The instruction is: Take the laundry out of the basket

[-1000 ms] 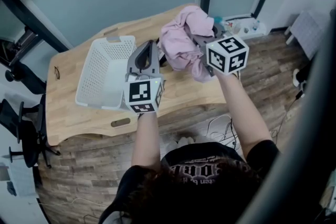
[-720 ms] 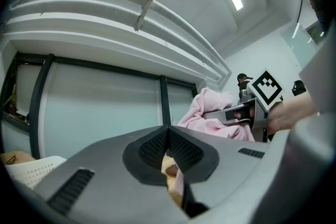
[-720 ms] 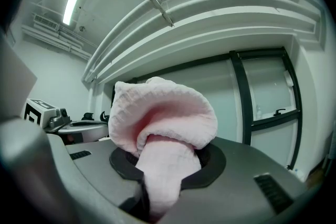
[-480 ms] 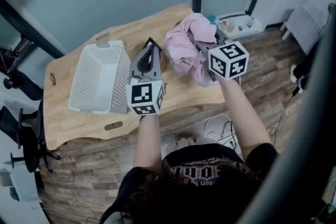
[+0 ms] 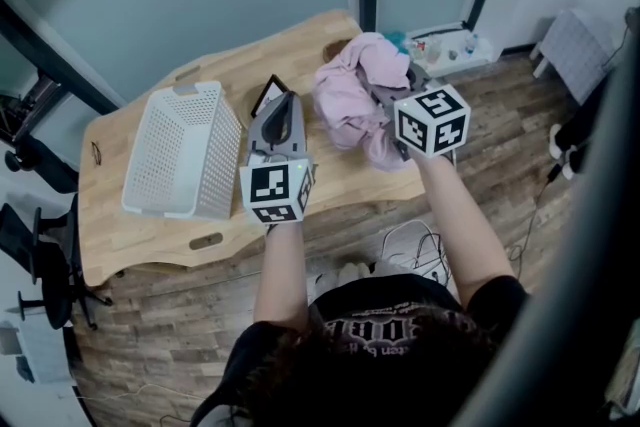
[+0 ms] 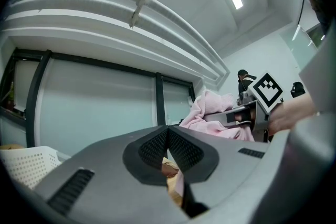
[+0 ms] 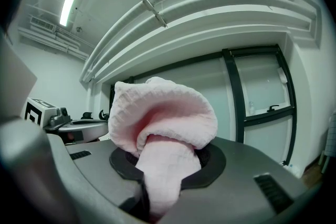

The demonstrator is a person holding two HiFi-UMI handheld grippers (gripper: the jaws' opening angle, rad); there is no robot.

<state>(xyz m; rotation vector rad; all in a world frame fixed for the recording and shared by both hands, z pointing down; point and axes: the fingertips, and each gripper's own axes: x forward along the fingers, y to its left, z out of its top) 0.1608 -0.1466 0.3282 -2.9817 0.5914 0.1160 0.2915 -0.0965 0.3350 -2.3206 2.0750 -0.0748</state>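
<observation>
Basket (image 5: 180, 151) farther from left gripper (image 5: 281, 105)

Wooden table (image 5: 135, 245), plank floor (image 5: 150, 340)

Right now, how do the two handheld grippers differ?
The left gripper is shut on nothing; the right gripper clamps a pink cloth. The left gripper is nearer the white basket, the right gripper farther away. Each carries a marker cube.

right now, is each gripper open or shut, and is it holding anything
left gripper: shut, nothing between its jaws
right gripper: shut on the pink cloth
</observation>
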